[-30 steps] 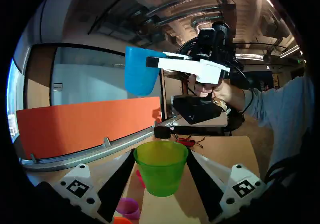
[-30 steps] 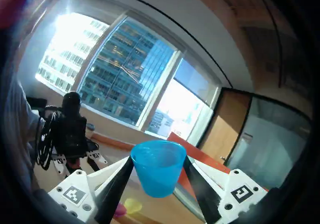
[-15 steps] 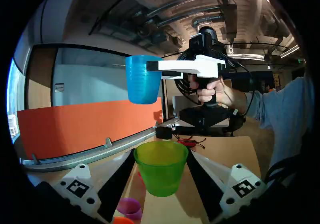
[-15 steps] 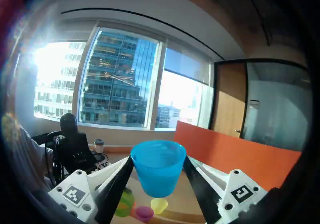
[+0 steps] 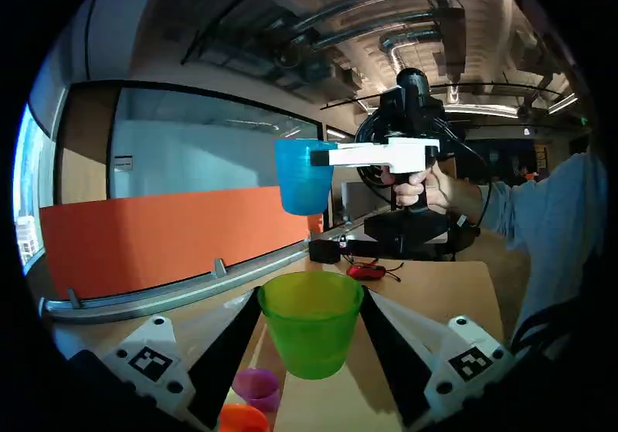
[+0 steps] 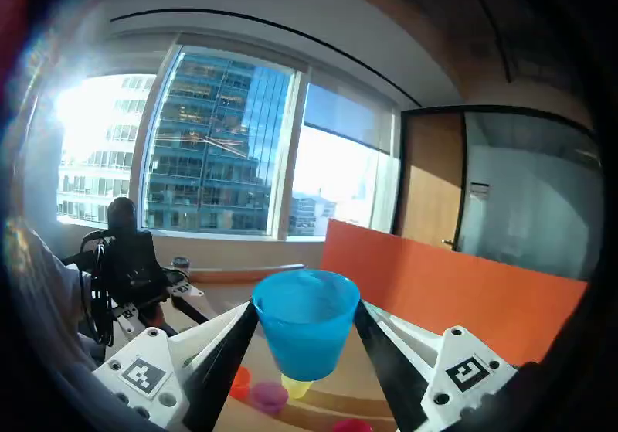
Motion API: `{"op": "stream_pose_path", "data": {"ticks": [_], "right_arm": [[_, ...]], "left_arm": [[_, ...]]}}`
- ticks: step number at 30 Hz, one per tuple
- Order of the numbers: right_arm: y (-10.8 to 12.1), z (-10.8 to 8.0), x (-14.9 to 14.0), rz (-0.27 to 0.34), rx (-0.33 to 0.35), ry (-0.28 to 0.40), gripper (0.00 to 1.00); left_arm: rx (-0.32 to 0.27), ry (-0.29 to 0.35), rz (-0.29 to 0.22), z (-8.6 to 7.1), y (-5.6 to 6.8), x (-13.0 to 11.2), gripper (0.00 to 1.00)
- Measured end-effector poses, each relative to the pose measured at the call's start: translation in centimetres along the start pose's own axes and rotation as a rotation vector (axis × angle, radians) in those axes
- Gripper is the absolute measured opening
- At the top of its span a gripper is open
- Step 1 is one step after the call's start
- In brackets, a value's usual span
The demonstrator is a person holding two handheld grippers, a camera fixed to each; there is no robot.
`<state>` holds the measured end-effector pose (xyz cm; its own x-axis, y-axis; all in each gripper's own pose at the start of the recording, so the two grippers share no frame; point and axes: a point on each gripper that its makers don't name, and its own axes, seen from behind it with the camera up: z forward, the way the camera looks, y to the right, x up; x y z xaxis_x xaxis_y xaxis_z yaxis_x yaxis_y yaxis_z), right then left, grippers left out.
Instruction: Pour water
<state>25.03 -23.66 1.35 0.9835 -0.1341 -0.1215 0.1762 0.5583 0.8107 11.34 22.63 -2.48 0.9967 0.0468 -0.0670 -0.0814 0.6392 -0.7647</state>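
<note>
A green cup (image 5: 311,322) stands upright between the fingers of my left gripper (image 5: 310,331), which is shut on it above the wooden table (image 5: 432,285). My right gripper (image 6: 306,338) is shut on a blue cup (image 6: 306,333), held upright and level. In the left gripper view the blue cup (image 5: 301,175) hangs in the air above and beyond the green one, carried by the white right gripper (image 5: 371,154) in a person's hand (image 5: 421,188). In the right gripper view the left gripper (image 6: 135,277) sits dark at far left.
Small cups lie on the table below: purple (image 5: 257,387) and orange (image 5: 243,418) in the left gripper view; orange (image 6: 240,382), purple (image 6: 269,395) and yellow (image 6: 297,386) in the right gripper view. An orange panel (image 5: 166,235) and a metal rail (image 5: 170,293) border the table. Black gear with cables (image 5: 402,235) sits at the far edge.
The blue cup has gone from tilted to upright, and it has moved right and lower in the left gripper view. The right gripper's camera has levelled toward the table. The green cup stays put.
</note>
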Motion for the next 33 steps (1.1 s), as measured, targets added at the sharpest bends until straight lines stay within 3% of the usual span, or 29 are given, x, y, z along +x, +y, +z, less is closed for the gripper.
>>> {"op": "stream_pose_path", "data": {"ticks": [13, 33], "right_arm": [[-0.6, -1.3, -3.6, 0.027, -0.013, -0.034, 0.91], [-2.1, -2.0, -8.0, 0.063, 0.033, -0.08, 0.91]], "left_arm": [[-0.004, -0.049, -0.006, -1.2, 0.6, -2.4, 0.89], [-0.029, -0.145, -0.034, -1.6, 1.8, -6.6, 0.89]]}}
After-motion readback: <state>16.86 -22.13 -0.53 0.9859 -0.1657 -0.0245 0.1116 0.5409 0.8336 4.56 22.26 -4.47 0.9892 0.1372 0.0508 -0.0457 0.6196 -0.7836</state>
